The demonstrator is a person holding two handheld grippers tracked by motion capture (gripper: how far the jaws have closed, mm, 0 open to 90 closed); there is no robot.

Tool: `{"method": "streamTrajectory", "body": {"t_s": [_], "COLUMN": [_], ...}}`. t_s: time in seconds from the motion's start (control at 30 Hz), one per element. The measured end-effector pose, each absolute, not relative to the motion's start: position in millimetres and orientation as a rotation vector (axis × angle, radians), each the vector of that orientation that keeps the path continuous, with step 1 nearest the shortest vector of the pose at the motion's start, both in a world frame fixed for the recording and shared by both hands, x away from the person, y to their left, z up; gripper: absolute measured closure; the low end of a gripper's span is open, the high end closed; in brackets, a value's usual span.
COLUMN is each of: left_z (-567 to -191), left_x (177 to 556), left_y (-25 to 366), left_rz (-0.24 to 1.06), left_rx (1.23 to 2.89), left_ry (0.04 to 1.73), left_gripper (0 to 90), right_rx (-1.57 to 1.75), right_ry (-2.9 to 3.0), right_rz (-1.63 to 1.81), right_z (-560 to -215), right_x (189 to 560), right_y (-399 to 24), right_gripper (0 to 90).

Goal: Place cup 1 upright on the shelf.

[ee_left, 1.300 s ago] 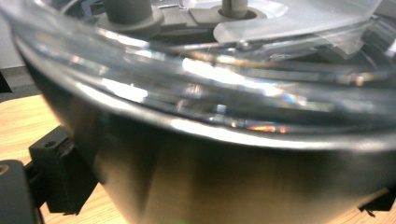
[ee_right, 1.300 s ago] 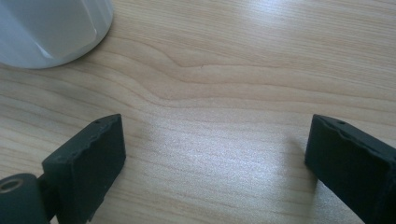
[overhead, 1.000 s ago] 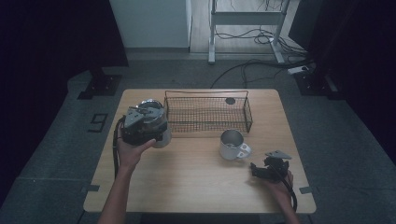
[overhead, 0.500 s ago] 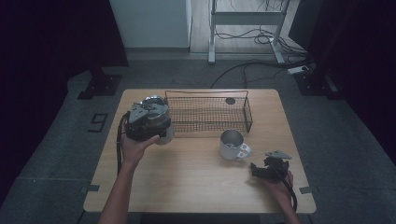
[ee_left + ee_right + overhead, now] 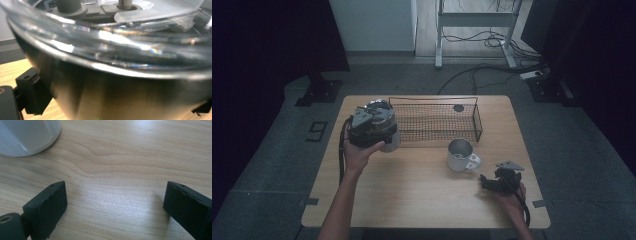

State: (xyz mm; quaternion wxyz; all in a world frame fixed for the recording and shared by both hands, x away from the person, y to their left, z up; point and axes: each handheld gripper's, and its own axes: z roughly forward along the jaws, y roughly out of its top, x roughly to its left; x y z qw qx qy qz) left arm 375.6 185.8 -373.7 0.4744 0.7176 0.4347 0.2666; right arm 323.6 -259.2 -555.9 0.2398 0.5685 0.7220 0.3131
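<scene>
My left gripper is at the left end of the wire basket, shut on a shiny steel vessel with a clear lid. In the left gripper view that vessel sits very close between the two black jaws, one at each lower corner. My right gripper rests low at the table's near right, open. Bare wood lies between its jaws. A white mug stands just beyond it, and its base shows at the top left of the right gripper view.
The wire basket stands along the far side of the wooden table, with a small dark round thing at its far right. Cables and stand legs lie on the floor beyond the table.
The left gripper with the steel vessel has shifted slightly to the right and away, closer to the basket. The right gripper has stayed where it was.
</scene>
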Motion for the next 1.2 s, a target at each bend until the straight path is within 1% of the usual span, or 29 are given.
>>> {"method": "streamTrajectory", "body": {"t_s": [1.2], "left_z": [-369.4], "left_x": [407.1], "left_y": [170.7], "left_rz": [0.648], "left_rx": [1.769], "left_ry": [1.074], "left_gripper": [4.2], "right_rx": [1.553], "right_ry": [1.973], "right_rz": [0.861], "right_z": [-556.1], "right_x": [323.5], "right_y": [-258.9], "right_gripper": [5.3]}}
